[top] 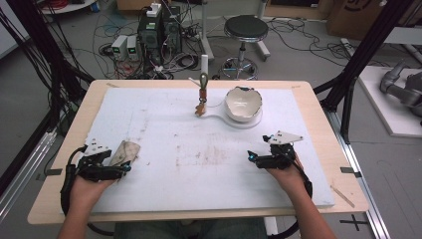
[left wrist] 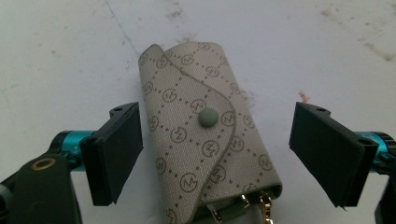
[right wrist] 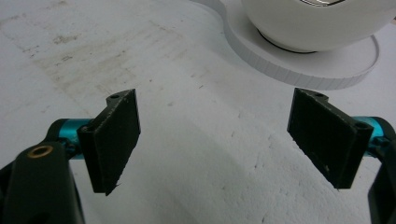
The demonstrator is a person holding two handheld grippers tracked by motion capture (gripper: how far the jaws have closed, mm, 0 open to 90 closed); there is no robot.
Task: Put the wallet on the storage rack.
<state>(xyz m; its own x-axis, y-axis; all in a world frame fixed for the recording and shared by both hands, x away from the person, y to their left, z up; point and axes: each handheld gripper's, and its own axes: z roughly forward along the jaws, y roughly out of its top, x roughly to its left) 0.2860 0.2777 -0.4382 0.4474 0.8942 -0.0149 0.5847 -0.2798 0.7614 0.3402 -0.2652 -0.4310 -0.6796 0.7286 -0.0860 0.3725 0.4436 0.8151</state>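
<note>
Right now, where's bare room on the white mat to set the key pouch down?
Widest free patch: the stained middle of the white mat, between the left gripper and right gripper, both open. The far-left corner is also bare. Crowded: far edge, where the hook stand and white bowl sit on its round base. The key pouch lies between the left jaws.

Repeated "M" monogram on key pouch (left wrist: 205, 135)

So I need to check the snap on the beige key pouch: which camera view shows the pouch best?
The left gripper view: the key pouch lies close up, flap, snap and gold hooks clear. The high view shows it small beside the left hand-held gripper.
</note>
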